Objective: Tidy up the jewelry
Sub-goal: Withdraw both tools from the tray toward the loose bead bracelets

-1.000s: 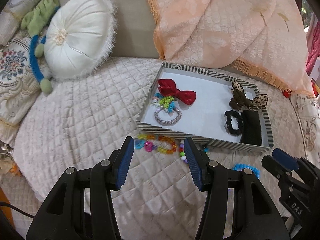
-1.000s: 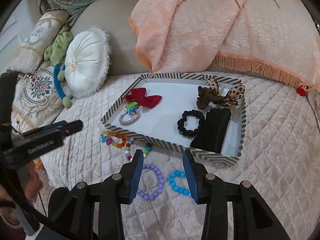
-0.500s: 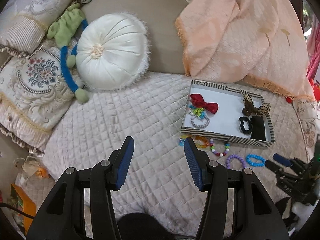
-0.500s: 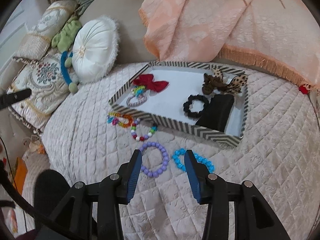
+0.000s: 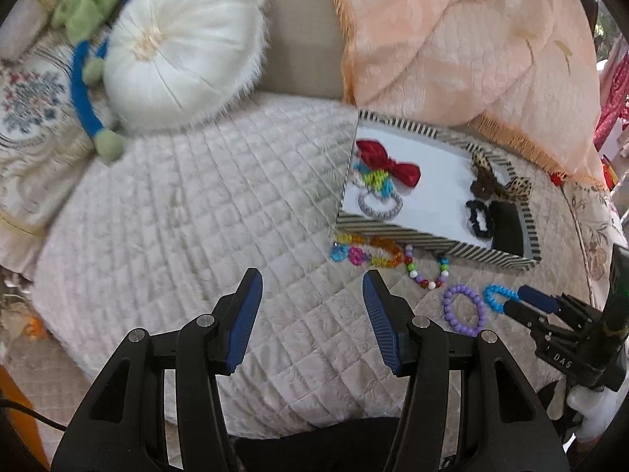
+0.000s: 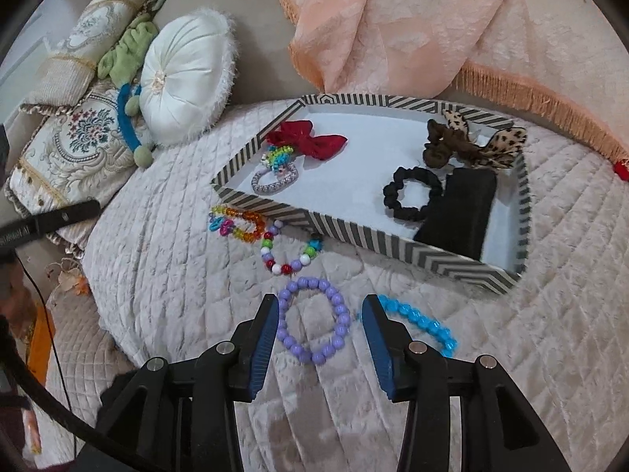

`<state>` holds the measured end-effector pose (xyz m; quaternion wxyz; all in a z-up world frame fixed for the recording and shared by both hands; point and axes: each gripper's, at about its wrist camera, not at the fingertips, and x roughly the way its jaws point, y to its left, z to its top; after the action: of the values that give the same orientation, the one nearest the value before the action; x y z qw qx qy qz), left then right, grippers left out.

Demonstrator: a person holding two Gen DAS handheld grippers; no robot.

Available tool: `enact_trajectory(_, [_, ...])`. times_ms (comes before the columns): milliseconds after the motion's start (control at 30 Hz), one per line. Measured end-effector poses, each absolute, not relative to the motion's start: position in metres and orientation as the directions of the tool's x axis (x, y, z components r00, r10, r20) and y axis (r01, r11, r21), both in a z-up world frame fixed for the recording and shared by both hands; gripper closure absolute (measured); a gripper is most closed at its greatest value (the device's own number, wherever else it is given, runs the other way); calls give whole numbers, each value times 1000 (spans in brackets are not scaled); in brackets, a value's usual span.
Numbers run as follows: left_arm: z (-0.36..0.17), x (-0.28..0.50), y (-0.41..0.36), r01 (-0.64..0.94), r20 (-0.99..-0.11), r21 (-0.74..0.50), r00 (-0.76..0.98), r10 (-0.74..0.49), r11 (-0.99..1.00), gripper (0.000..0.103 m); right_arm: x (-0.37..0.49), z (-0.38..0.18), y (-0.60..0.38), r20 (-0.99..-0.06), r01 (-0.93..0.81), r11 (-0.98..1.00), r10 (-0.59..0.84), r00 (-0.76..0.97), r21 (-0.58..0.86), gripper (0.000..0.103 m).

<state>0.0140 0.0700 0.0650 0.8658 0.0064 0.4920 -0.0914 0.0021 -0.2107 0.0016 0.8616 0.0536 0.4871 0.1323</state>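
A purple bead bracelet (image 6: 341, 316) lies on the quilt between the fingers of my right gripper (image 6: 320, 303); the pads stand apart from it, so the gripper is open. A blue bead bracelet (image 6: 426, 324) lies just right of it. Two multicoloured bead bracelets (image 6: 289, 261) (image 6: 241, 228) rest against the front wall of the striped tray (image 6: 354, 234). Inside the tray are a red bow (image 6: 314, 141), a silver bracelet (image 6: 273, 183), a black scrunchie (image 6: 411, 192), a black pouch (image 6: 460, 212) and a leopard bow (image 6: 475, 145). My left gripper (image 5: 312, 281) hangs open over bare quilt, left of the tray.
A round white cushion (image 5: 177, 59), a green and blue plush toy (image 5: 84, 78) and embroidered pillows (image 6: 78, 137) sit at the back left. A peach fringed blanket (image 5: 471, 47) drapes behind the tray. The quilt's edge drops off at the lower left.
My right gripper has sunk toward the purple bracelet, which now sits between its fingers. My left gripper pulled back from the tray's front, then shifted closer again.
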Motion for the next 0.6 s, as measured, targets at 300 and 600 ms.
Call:
enact_trajectory(300, [31, 37, 65, 161, -860, -53, 494, -127, 985, 50, 29, -15, -196, -841, -139, 961, 278, 464, 241, 61])
enact_trajectory(600, [5, 55, 64, 155, -879, -79, 454, -143, 985, 50, 51, -24, -183, -850, -133, 962, 274, 451, 240, 61])
